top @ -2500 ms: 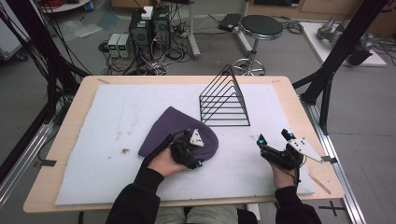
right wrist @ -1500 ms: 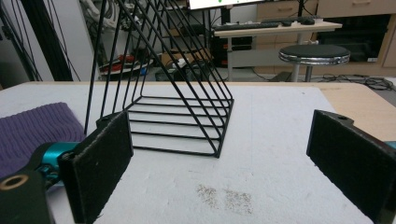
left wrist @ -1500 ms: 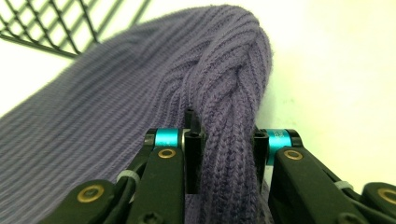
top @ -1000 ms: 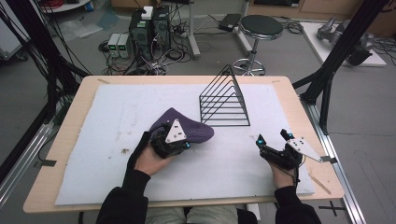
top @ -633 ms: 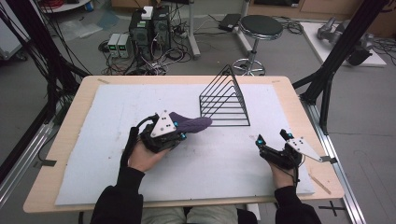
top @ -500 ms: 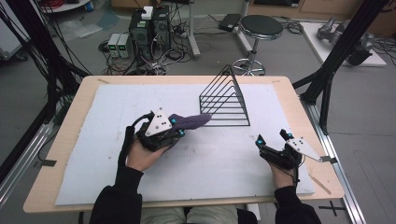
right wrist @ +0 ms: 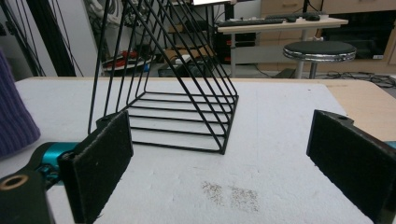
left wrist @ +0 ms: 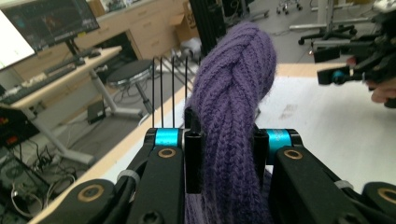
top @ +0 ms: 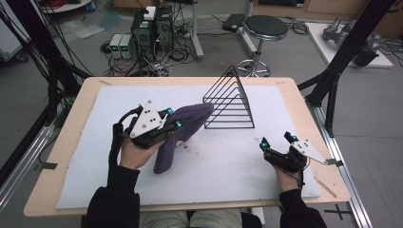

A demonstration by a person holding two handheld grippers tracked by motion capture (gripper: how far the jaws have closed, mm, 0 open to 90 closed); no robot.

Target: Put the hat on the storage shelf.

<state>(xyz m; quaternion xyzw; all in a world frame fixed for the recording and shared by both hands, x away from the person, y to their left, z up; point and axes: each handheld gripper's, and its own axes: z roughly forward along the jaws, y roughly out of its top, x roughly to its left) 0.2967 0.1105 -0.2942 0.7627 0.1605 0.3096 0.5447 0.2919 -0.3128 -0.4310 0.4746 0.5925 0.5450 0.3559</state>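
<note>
Purple knit hat (top: 183, 135), bunched between the closed jaws of my left gripper (top: 172, 118), hangs above the white mat (top: 228, 161) beside the wire rack (top: 230, 102). To drape it well, I should lift clear of the rack's peak before lowering. My right gripper (top: 275, 141) rests wide open and empty. A wooden table (top: 71, 111) and a stool (top: 265, 28) lie beyond.

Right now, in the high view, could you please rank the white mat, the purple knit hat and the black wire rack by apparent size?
1. white mat
2. purple knit hat and black wire rack: they look alike, so no ranking between them.
</note>
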